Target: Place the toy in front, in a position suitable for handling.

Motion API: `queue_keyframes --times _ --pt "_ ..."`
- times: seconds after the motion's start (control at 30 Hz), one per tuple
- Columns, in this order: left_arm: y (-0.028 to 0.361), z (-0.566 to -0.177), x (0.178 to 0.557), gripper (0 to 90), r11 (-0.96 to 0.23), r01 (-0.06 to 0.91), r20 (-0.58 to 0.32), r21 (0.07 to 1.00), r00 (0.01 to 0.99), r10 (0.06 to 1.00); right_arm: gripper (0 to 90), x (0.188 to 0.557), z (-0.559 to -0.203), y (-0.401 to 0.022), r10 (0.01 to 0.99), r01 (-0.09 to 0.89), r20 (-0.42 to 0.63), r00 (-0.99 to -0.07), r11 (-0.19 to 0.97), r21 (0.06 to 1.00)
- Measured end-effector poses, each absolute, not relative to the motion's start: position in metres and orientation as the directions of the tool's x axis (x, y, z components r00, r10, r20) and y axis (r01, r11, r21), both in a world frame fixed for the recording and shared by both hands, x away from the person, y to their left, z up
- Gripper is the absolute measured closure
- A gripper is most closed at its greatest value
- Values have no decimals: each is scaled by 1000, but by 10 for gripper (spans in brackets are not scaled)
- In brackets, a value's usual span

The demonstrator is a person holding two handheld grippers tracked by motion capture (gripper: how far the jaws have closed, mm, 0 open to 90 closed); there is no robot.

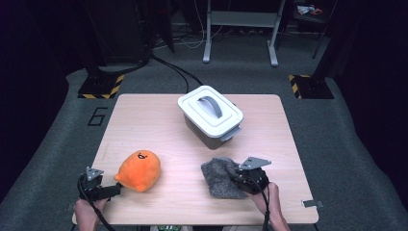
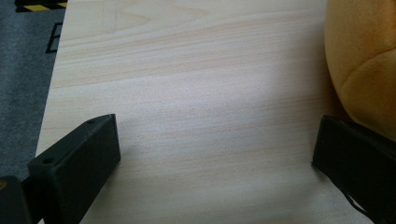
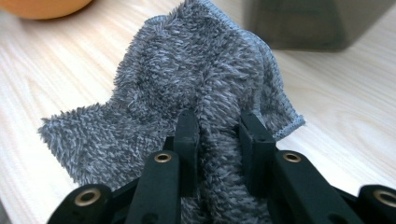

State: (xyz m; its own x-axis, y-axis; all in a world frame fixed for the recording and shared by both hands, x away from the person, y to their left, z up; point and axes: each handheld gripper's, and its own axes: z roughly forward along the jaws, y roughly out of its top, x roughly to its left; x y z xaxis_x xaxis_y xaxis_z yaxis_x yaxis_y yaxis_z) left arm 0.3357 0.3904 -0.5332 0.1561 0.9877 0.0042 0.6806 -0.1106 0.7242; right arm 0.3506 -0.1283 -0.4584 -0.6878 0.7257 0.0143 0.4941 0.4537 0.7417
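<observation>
I count one fuzzy grey cloth [image 1: 220, 177], one orange plush toy [image 1: 139, 170] and one lidded white plastic box [image 1: 210, 114] on my pale wooden table [image 1: 159, 120]. Near right, my right claw [image 3: 219, 135] pinches a fold of the cloth, whose length runs away from me. Near left, my left claw [image 2: 215, 149] stands wide, one jaw touching the plush. The box sits far centre, beyond the cloth.

Left gripper [image 1: 111, 188] at 7 o'clock, jaws wide apart, low over table [image 1: 144, 202]. Right gripper [image 1: 239, 177] at 5 o'clock, jaws pinched on cloth [image 1: 219, 177], forearm trailing behind.
</observation>
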Motion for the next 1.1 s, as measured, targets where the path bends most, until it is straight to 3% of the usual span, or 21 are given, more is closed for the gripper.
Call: queue_keyframes --times 1.1 --pt "390 -533 336 1 -111 680 5 724 156 988 711 387 -457 -217 890 594 3 -456 302 746"
